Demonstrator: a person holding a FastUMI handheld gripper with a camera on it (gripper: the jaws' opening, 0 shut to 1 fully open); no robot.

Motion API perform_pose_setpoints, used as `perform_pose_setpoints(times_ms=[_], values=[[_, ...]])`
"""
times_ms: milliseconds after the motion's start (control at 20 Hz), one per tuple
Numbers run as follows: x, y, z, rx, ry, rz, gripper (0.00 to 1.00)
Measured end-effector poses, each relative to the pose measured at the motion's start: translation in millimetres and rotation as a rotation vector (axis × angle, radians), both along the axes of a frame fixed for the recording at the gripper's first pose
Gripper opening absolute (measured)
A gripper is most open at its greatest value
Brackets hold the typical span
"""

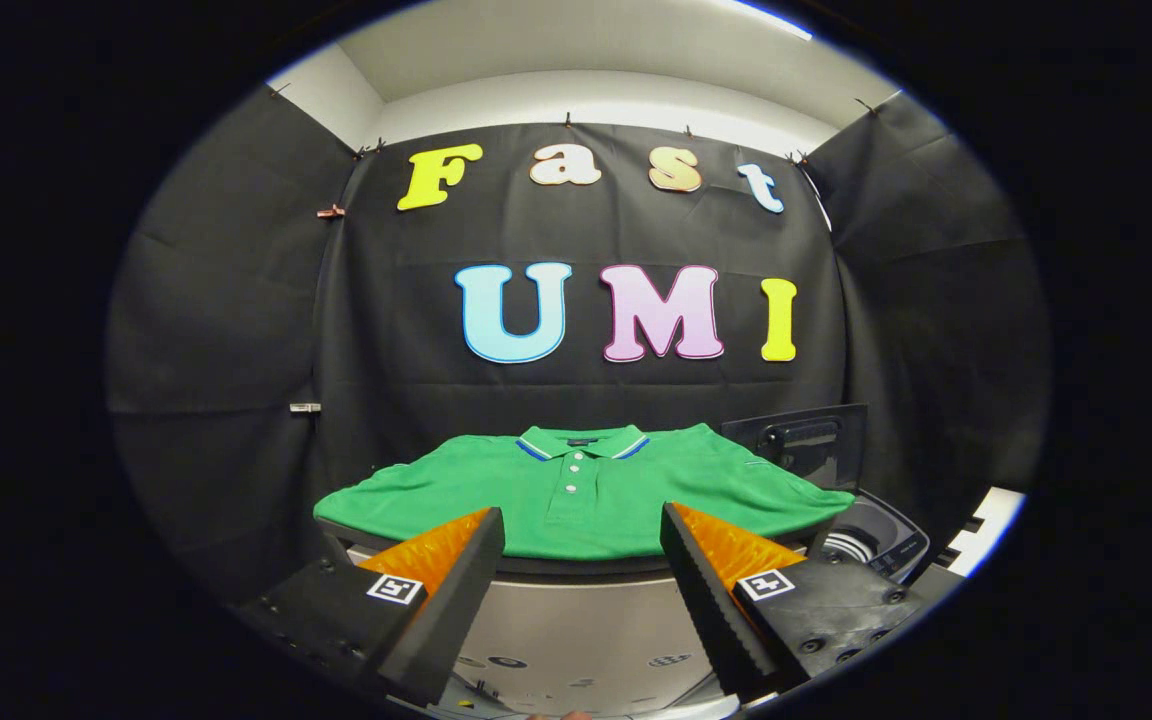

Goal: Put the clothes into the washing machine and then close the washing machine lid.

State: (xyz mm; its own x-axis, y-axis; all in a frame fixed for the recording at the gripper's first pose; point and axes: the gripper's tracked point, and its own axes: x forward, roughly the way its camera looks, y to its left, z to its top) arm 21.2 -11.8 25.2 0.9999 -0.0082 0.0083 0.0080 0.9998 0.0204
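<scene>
Approaching shirt [586, 490]: first step, pickup not yet made. Gripper view: fingers [583, 545] spread wide, holding nothing, aimed at near hem. Green polo lies flat, buttoned, collar toward back cloth, spread over table [576, 566] just ahead of fingers. Washer [871, 540] beside shirt's right sleeve, tub open, lid [801, 440] standing upright behind it. Next move, by my reading: advance, pinch fabric at hem, lift, carry right to tub.
</scene>
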Motion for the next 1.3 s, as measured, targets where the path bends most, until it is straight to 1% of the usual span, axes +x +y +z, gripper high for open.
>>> perform_pose_setpoints(times_ms=[300,450,650,750,850,1050,1200,1300], values=[[32,-4,11,0.011,0.010,-0.018,0.98],[55,-4,16,0.023,0.029,-0.028,0.99],[91,0,25,-0.005,0.068,-0.024,0.99],[112,-2,18,-0.032,0.145,-0.036,0.99],[132,3,10,-0.048,0.220,-0.018,0.99],[164,16,9,0.022,0.287,0.010,0.99],[185,13,1,0.019,0.341,0.005,0.99],[192,7,-23,-0.012,0.462,-0.012,0.99]])
